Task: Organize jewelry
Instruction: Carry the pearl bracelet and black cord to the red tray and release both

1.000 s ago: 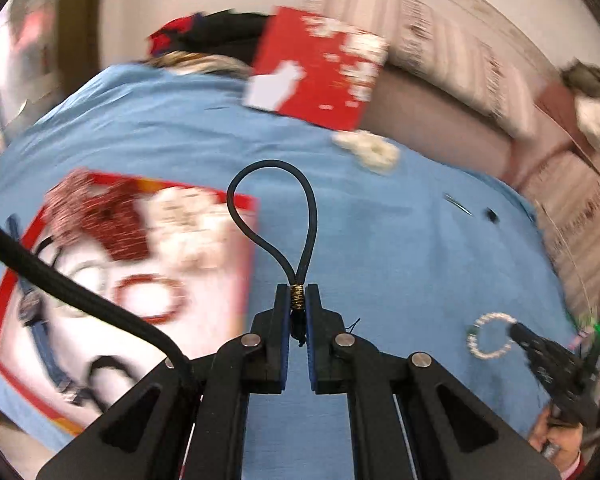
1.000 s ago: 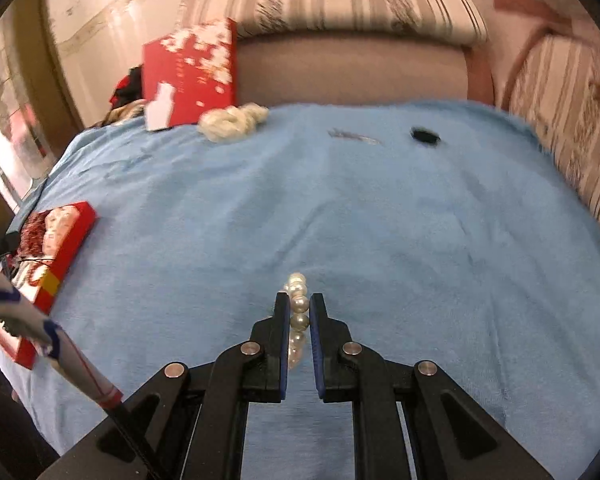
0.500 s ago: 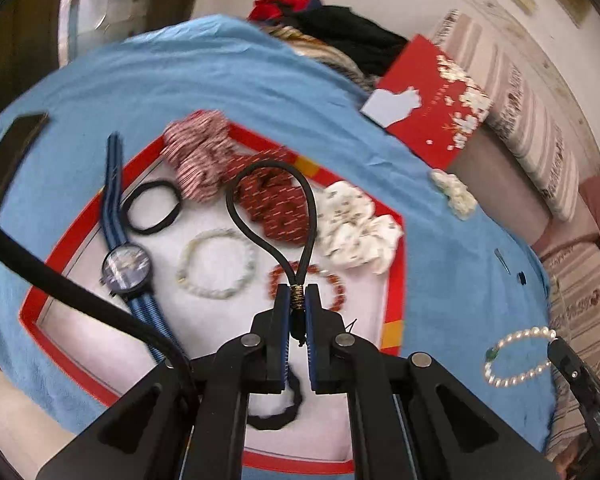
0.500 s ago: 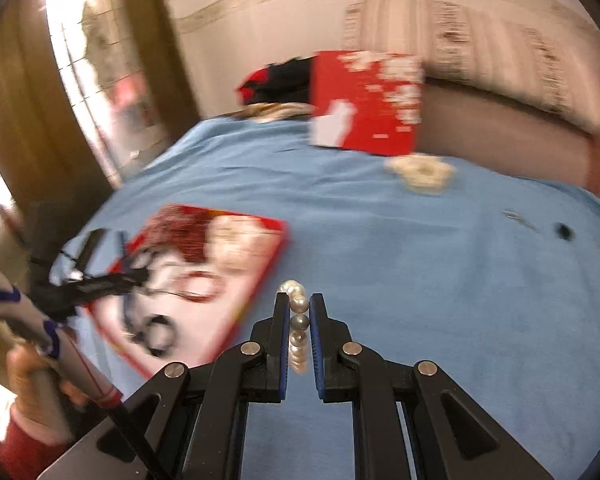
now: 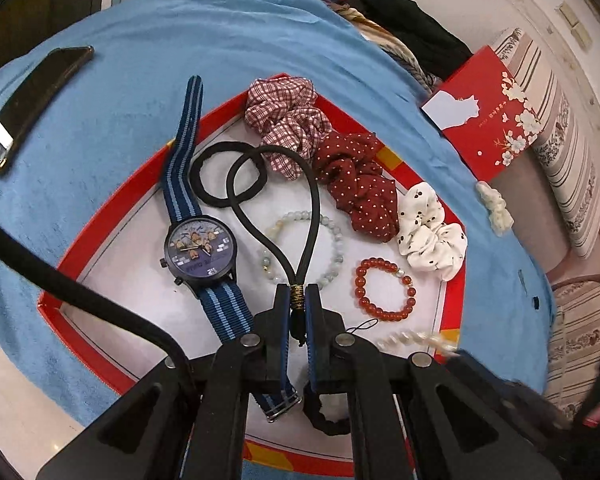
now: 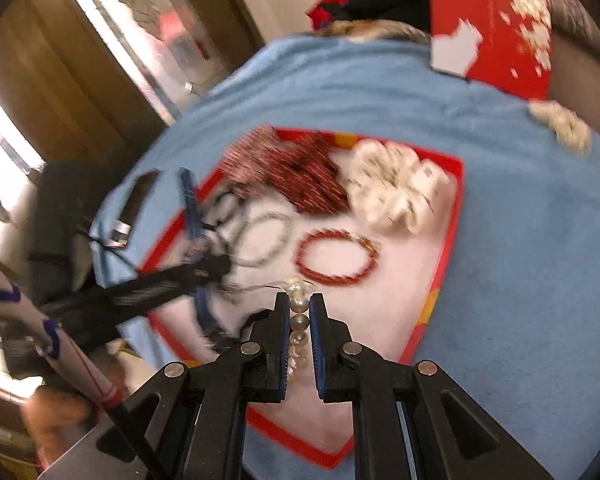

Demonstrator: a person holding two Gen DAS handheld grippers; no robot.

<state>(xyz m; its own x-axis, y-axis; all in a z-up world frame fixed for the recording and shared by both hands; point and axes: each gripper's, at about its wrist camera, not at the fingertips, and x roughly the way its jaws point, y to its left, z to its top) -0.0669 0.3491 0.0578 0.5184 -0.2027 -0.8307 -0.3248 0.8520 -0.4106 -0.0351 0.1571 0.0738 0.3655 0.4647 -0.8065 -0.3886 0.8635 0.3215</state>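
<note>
A black hair tie (image 5: 274, 200) is being held by the left claw (image 5: 298, 304), whose jaws are closed on its gold-wrapped joint, so that the loop is standing out in front of the claw above the red tray (image 5: 112, 216). A pearl bracelet (image 6: 299, 320) is being gripped by the right claw (image 6: 299, 312), with the beads being pinched between the two jaws over the near part of the same tray.

The tray is lying on a blue blanket (image 5: 120, 80), and many pieces are already being kept in it: a watch (image 5: 200, 250) with a blue striped strap, another black hair tie (image 5: 204, 176), a pale bead bracelet (image 5: 332, 240), a red bead bracelet (image 5: 384, 284) and three scrunchies (image 5: 356, 184) along the far rim. A small white item (image 5: 496, 208) is lying on the blanket outside the tray.

The step in hand seems to be the placing: both pieces are being carried over the tray but are not yet set down. For the next move, each claw probably needs to be lowered to a bare white part of the tray and then opened. The free area near the red bead bracelet looks suitable for the pearls, and care should be taken that the hair tie is not dropped across the pale beads.
</note>
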